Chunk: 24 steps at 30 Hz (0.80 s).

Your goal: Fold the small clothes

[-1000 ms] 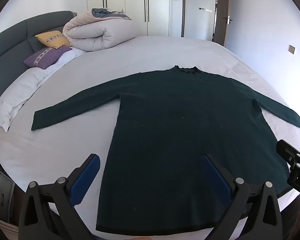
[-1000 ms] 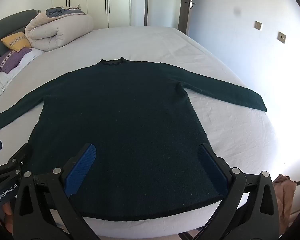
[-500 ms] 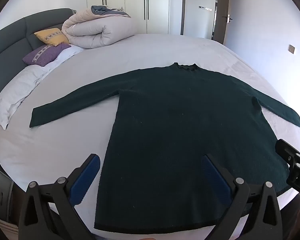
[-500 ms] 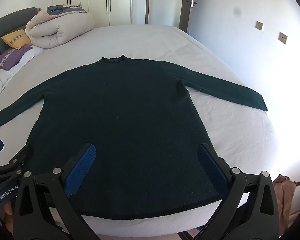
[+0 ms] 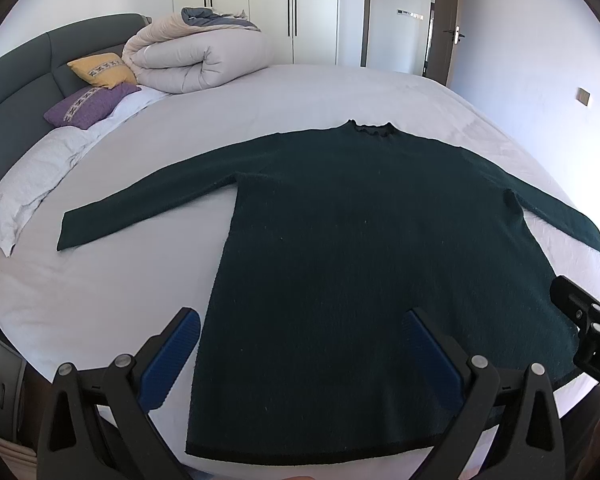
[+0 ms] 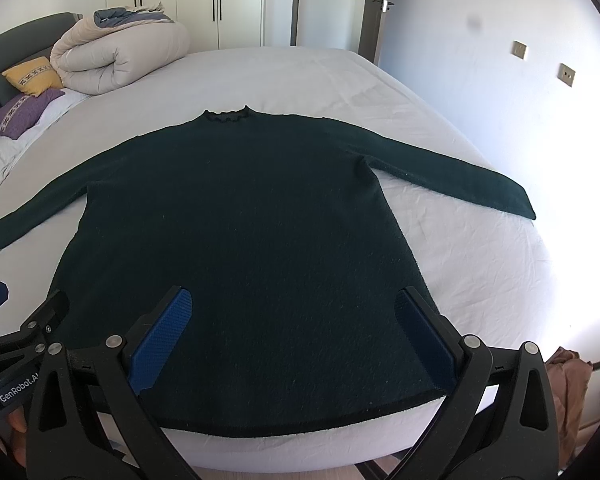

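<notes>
Since a second ago both my claws have backed off and lifted a little: the sweater [image 5: 360, 264] sits slightly farther out in both views and more of the near hem shows, the garment itself has not shifted. My left claw [image 5: 300, 350] is released, blue pads [image 5: 172, 356] spread wide, holding nothing, hovering above the near hem; its left finger hangs over bare sheet just left of the sweater's side edge, its right finger over the dark body. My right claw [image 6: 296, 330] is also released, pads [image 6: 160, 340] wide apart, empty, both fingers over the lower body of the sweater [image 6: 240, 240] just ahead of the hem. The sweater lies flat and unfolded on the bed [image 5: 100, 292], straight ahead of both claws, collar at the far end, hem nearest me, both sleeves stretched out sideways and angled slightly toward me. From the left claw the left sleeve cuff is far left and ahead; from the right claw the right cuff is far right and ahead. Right claw's body shows at the right edge of the left view, left claw's at the left edge of the right view, so they sit side by side, apart. Far ahead-left: rolled duvet [image 5: 196, 60], yellow pillow [image 5: 102, 69], purple pillow [image 5: 88, 105], against the headboard [image 5: 16, 80]. Wardrobe [image 5: 272, 8] behind.
</notes>
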Available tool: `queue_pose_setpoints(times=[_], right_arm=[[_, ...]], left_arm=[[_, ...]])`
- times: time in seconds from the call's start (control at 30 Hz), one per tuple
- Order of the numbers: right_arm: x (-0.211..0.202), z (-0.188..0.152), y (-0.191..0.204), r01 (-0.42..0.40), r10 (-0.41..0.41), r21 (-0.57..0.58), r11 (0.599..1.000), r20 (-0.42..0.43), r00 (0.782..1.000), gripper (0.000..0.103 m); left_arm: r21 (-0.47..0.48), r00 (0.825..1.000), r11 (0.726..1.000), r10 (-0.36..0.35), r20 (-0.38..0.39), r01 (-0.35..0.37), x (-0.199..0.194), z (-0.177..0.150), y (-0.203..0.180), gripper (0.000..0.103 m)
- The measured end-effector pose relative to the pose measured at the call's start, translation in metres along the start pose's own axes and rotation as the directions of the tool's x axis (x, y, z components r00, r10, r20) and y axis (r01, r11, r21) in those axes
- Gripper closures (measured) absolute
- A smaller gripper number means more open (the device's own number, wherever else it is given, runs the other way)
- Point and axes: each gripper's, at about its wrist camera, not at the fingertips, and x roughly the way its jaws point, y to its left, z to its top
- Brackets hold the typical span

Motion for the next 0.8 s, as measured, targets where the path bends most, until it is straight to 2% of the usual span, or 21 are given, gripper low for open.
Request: queue_pose_setpoints(times=[0.8], right_arm=[[0.0046,-0.0059,0.0027,-0.003,0.003,0.000,1.000,-0.007,1.000,0.000]], left_arm=[[-0.003,1.000,1.000,-0.009,-0.015,0.009,0.0017,-0.0013,-0.0003,0.000]])
